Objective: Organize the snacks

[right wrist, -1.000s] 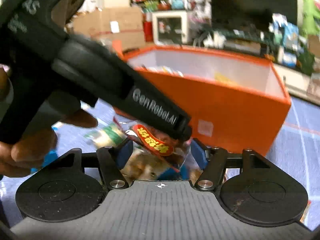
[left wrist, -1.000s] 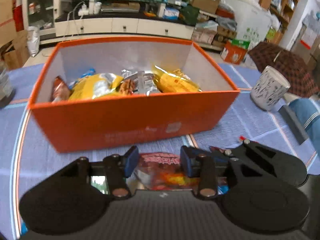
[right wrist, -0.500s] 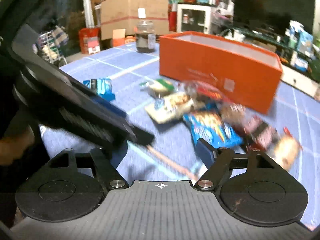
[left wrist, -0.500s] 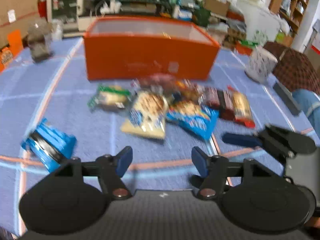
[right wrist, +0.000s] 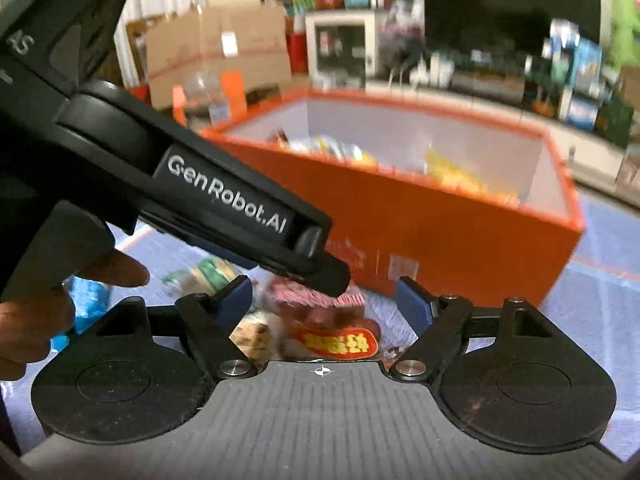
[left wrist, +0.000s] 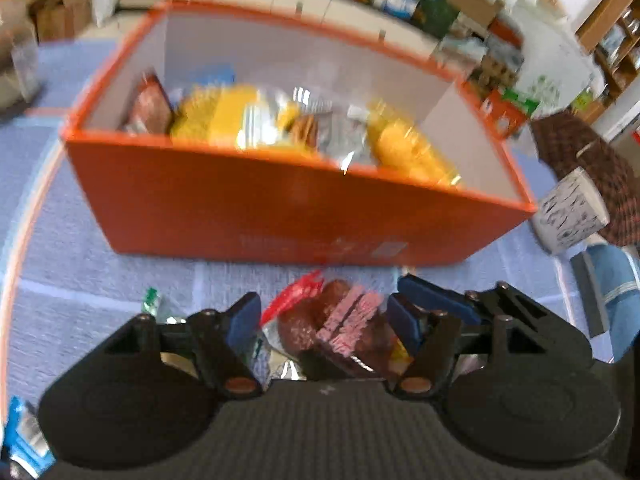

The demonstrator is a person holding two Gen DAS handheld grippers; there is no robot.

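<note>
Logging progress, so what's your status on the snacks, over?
Left gripper open over a red snack packet. Right gripper open, empty. Orange box partly filled. Left gripper body crosses the right view.

The orange box (left wrist: pixel 280 216) walls off the way ahead; its open top is half-filled with snack packets (left wrist: pixel 280 128).

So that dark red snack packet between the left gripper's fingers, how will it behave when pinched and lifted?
The dark red snack packet looks like thin glossy film, so it will probably crumple and sag rather than stay flat. It seems light, so the left gripper may drag it before gripping. The shiny wrapper could slip.
</note>
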